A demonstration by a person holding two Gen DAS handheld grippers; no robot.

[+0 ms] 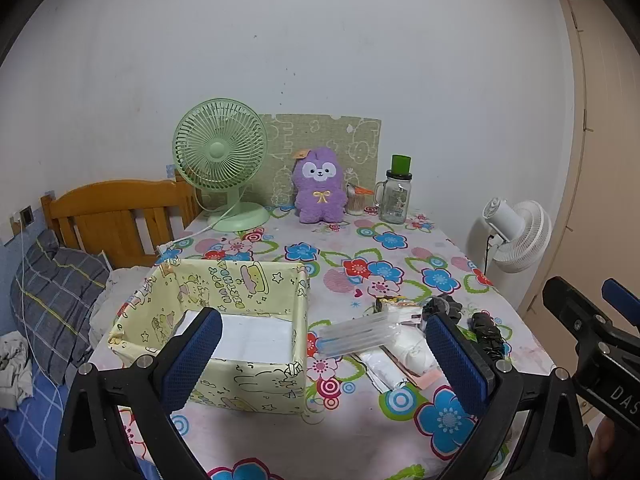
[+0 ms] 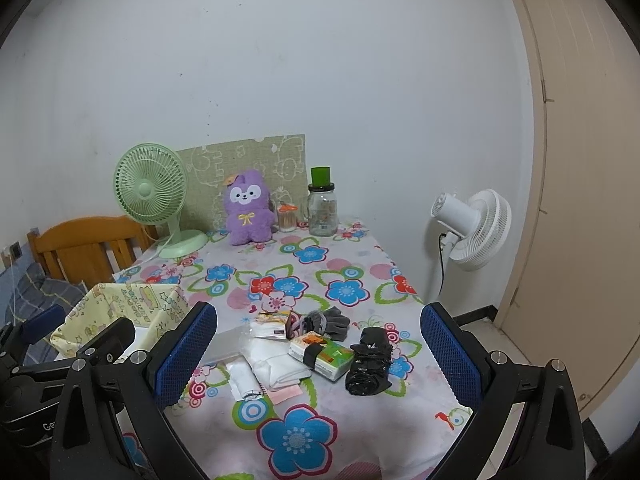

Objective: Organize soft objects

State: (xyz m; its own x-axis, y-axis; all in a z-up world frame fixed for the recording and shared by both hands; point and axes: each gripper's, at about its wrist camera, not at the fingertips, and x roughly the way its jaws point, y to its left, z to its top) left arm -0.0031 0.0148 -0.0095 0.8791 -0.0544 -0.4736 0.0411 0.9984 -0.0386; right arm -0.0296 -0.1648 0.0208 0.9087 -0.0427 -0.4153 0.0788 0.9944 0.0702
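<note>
Glove [image 2: 330,322] half hidden in pile | box [image 1: 224,332] floor partly blocked by left hand-held gripper [image 1: 324,354]

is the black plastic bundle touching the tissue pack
Apart. The right wrist view shows a strip of tablecloth between the black plastic bundle and the tissue pack.

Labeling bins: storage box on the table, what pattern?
The storage box is pale yellow with cartoon characters, stars and "Happy Birthday" lettering; left wrist view shows it best.

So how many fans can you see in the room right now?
2. The green desk fan stands at the table's far left corner beside the purple plush; the white standing fan is on the floor, right of the table.
</note>
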